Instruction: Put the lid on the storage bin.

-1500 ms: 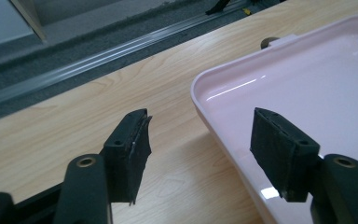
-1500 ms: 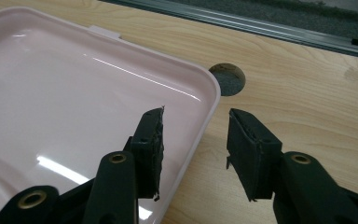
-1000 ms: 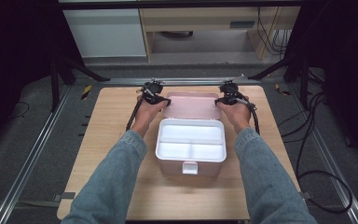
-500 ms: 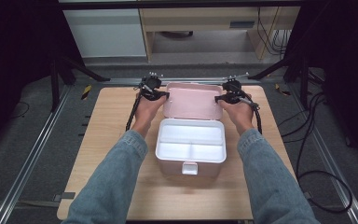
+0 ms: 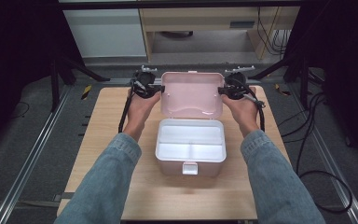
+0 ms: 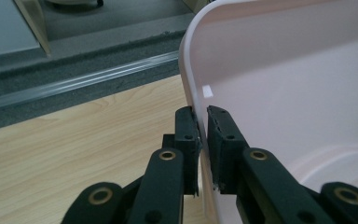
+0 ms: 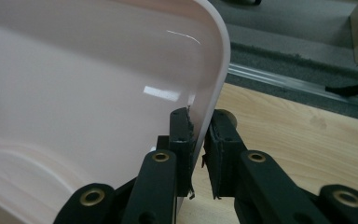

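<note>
Pale wood-grain counter [image 5: 121, 140] carries a white plastic storage box [image 5: 190, 148] with a divided tray inside and a small front latch, and its pink rounded plastic lid [image 5: 192, 94] now stands tilted up from the back hinge. A second ago that lid lay nearly flat behind the box; half a second ago it was partly raised; now its inner face turns toward the person, so the closing swing is underway but well short of the box rim.

Each side edge of the lid sits between a pair of jaws. The left gripper [image 6: 203, 135] pinches the lid's thin wall with its jaws pressed tight on it, one pad outside and one inside. The right gripper [image 7: 199, 140] has just been closing its jaws on the opposite edge, the wall between them; the inner pad touches, the outer looks a hair off.

Judging from this, the lid must go on over the top and down onto the box. Beyond the jaws lie a grey floor rail [image 6: 74, 84] and a cabinet [image 5: 191, 28].
</note>
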